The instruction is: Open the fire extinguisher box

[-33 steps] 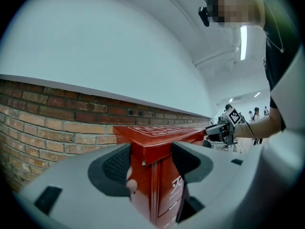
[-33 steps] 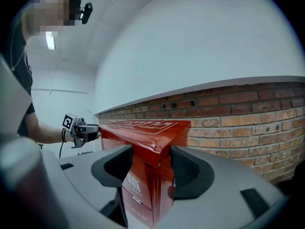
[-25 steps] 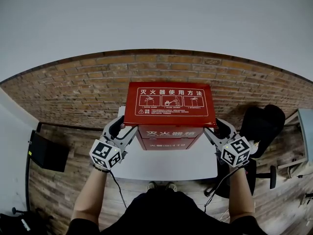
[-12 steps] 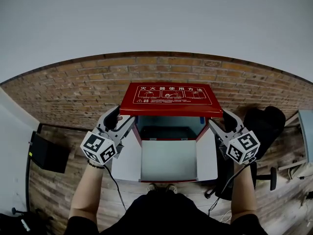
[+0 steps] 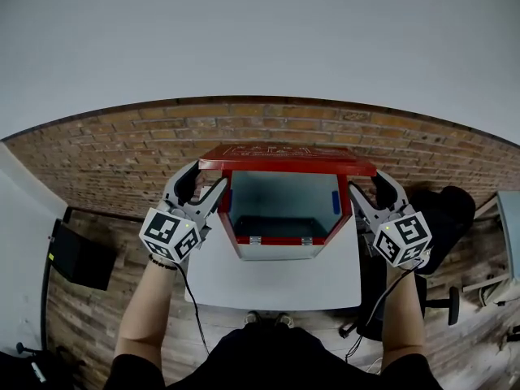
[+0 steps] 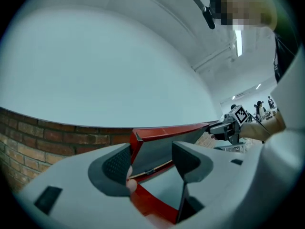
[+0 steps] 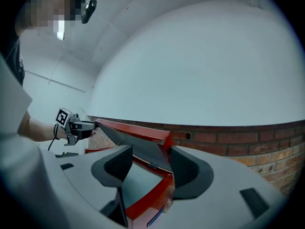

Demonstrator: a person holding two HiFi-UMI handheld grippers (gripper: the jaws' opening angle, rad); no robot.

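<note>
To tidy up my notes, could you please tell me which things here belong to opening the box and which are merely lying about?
In the job: fire extinguisher box, its raised lid, left gripper, right gripper, white table beneath.
Lying about: black chair, black panel at the left.

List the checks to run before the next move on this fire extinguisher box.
1. Lid lifted clear of the box: ok, the interior shows.
2. Left gripper at a lid corner: ok, the corner sits between its parted jaws.
3. Right gripper at the opposite corner: ok, the jaws are parted around it.
4. Pads pressing on the lid: cannot tell.
5. Box standing on the white table: ok.
6. Box contents: cannot tell, the bottom is dark.
</note>
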